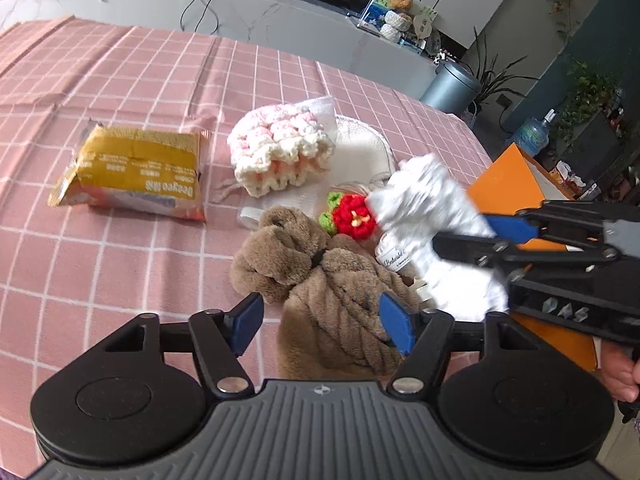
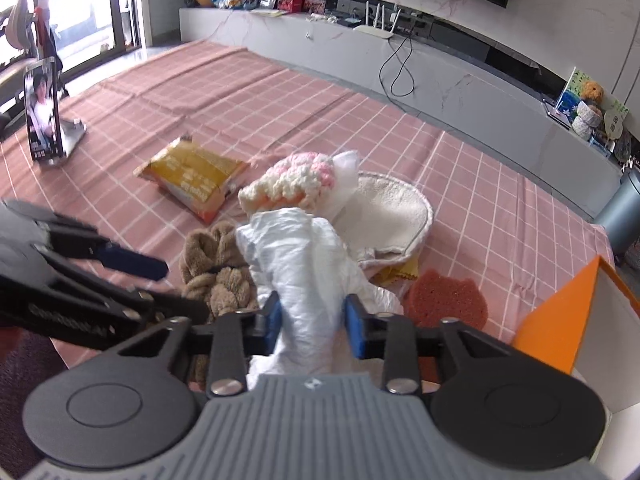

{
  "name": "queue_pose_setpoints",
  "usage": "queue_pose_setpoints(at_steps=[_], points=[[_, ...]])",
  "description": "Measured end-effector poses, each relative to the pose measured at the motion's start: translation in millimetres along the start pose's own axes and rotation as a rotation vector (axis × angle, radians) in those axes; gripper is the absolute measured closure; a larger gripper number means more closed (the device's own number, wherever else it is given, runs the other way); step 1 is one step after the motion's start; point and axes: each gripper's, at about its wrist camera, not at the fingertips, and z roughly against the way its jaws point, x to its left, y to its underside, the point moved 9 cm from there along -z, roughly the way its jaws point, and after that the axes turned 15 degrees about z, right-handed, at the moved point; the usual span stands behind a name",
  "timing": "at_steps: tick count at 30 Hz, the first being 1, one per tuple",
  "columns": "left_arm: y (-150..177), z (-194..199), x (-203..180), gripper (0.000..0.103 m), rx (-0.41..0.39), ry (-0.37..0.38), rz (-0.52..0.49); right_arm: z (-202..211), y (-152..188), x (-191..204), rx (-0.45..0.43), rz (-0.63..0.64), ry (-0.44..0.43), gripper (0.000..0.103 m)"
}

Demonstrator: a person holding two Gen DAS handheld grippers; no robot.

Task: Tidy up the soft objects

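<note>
White crumpled cloth (image 2: 308, 276) is hanging pinched in the right gripper (image 2: 313, 322), lifted above the pile beside the orange box (image 2: 560, 312), while the left gripper (image 1: 320, 320) is spreading around the brown plush braid (image 1: 332, 292), nearer it.

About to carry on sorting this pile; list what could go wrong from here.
1. The right gripper pinches only part of the crumpled white cloth; loose folds may snag the brown plush braided item beside it.
2. The open left gripper sits close to the right one; they could collide.
3. The small red crocheted flower could get dragged along.
</note>
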Motion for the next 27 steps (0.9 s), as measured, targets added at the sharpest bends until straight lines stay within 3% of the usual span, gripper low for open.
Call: queue_pose_setpoints(at_steps=[5, 10, 11, 13, 17, 23, 27], points=[[7.4, -17.9, -6.6, 0.013, 0.042, -0.028, 0.065, -11.5, -26.5, 18.3, -0.034, 0.112, -0.101, 0.074], [11.6, -37.1, -7.9, 0.013, 0.052, -0.074, 0.106, -32.2, -50.9, 47.5, -0.028, 0.274, -0.196, 0.074], [11.9, -38.4, -8.1, 0.015, 0.041, -0.062, 0.114, -38.5, -54.0, 54.1, -0.013, 0.296, -0.228, 0.074], [13.4, -37.6, -8.3, 0.032, 0.036, -0.037, 0.131, -52.1, -58.4, 67.3, 0.021, 0.346, -0.271, 0.074], [14.7, -31.2, -12.1, 0.049, 0.013, -0.046, 0.111, -75.3, -59.1, 94.4, 0.075, 0.418, -0.355, 0.074], [18.1, -7.7, -22.3, 0.054, -0.049, -0.069, 0.037, -114.9, -60.7, 130.1, 0.186, 0.458, -0.486, 0.074], [16.3, 24.4, -28.4, 0.054, -0.118, -0.08, -0.003, -136.5, -65.5, 141.9, 0.22, 0.491, -0.505, 0.074]])
